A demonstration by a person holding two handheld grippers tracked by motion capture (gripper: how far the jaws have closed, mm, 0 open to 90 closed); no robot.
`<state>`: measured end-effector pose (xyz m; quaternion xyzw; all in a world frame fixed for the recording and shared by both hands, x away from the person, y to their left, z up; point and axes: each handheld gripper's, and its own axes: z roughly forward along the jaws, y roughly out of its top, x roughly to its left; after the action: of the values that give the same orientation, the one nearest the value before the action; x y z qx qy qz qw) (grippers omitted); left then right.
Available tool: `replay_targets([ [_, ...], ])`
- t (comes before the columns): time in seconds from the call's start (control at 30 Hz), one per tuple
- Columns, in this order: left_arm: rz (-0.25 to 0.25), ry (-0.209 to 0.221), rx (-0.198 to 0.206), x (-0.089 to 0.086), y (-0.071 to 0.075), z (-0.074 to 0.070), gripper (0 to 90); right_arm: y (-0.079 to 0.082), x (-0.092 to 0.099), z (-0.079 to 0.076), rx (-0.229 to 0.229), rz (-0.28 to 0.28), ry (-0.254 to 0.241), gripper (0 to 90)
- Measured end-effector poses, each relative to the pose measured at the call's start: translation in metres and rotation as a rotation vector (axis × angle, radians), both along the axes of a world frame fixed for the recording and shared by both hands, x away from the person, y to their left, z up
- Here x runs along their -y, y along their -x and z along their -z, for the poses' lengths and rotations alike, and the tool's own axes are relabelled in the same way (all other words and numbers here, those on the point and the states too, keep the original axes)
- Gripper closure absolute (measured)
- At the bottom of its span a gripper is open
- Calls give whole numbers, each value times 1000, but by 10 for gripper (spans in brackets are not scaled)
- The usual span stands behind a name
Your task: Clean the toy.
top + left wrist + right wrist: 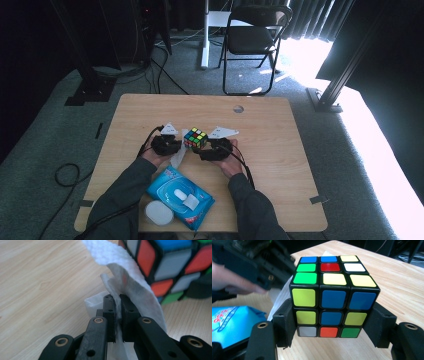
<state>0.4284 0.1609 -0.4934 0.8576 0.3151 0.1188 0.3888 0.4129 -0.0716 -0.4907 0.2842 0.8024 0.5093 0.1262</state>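
We grip cube in right gripper, fingers clamped on its sides, steady above bench. Left gripper fingers pinch wipe against cube face, apparently for cleaning. Wipe pack nearby.
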Motion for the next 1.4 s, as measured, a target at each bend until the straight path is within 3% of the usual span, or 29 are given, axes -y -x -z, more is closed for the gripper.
replay_targets([
  [0.33,25,19,-15,3,2,1,843,-3,-1,-4,-1,32,-36,342],
  [0.6,97,25,2,16,7,-5,842,-6,-8,-7,0,63,-40,341],
  [0.8,188,21,12,26,16,-9,839,-8,-9,-7,-4,81,-48,341],
  [0.9,178,23,16,25,15,-9,839,-8,-8,-7,-12,84,-57,342],
  [1.07,86,64,16,10,6,-8,839,-8,-3,-8,-13,86,-70,341],
  [1.13,72,71,14,7,4,-8,839,-8,-2,-8,-12,86,-71,342],
  [1.17,46,95,6,1,1,-8,839,-7,-2,-9,-12,85,-73,341],
  [1.4,-13,105,11,-9,-2,-8,840,-7,2,-8,-12,89,-73,341],
])
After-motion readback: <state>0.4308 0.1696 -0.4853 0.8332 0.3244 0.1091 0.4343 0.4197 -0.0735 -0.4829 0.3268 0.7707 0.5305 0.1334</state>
